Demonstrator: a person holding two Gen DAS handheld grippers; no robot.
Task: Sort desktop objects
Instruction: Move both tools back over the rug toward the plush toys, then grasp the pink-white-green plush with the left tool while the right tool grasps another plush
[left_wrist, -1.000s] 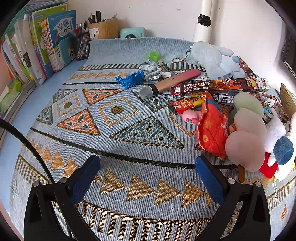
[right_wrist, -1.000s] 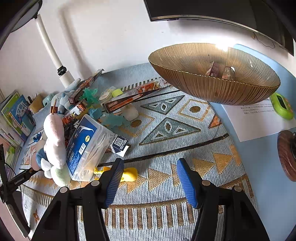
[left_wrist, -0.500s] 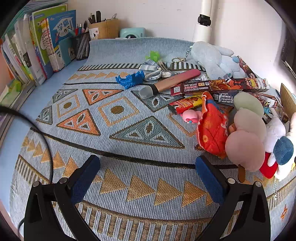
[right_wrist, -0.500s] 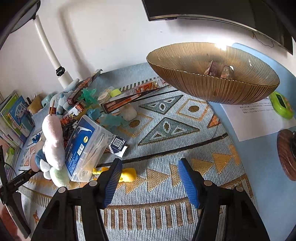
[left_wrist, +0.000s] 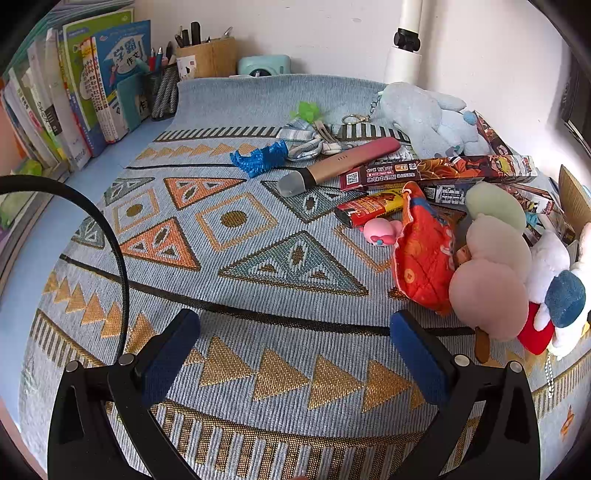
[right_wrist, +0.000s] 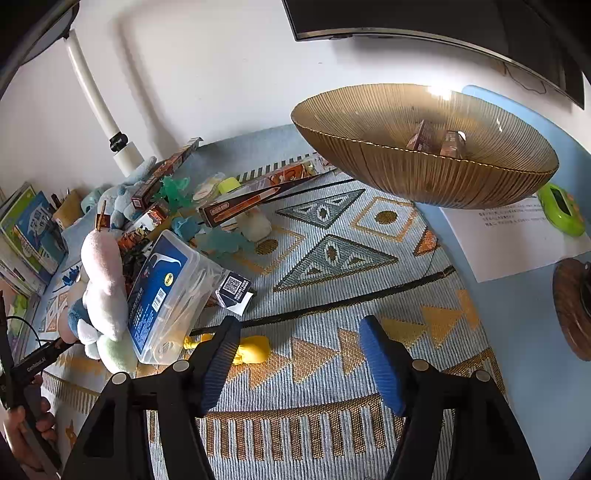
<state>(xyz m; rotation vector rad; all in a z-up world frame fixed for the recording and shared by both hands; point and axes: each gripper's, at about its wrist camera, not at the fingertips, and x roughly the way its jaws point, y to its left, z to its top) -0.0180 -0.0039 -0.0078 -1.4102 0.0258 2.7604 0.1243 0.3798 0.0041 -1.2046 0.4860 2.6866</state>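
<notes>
Left tongs (left_wrist: 293, 334) gape wide, empty; right tongs (right_wrist: 299, 341), just widening, empty beside a yellow toy (right_wrist: 253, 350) at lower centre.

A pale blue woven mat (left_wrist: 258, 280) patterned with gold and orange triangles is spread over the light blue desktop (right_wrist: 535, 387). A row of upright books (left_wrist: 74, 92) is seen at the far left edge. A white cylindrical lamp post (right_wrist: 96, 96) is set against the white wall (right_wrist: 221, 81). A printed white paper sheet (right_wrist: 517, 240) is laid flat beside the mat.
</notes>
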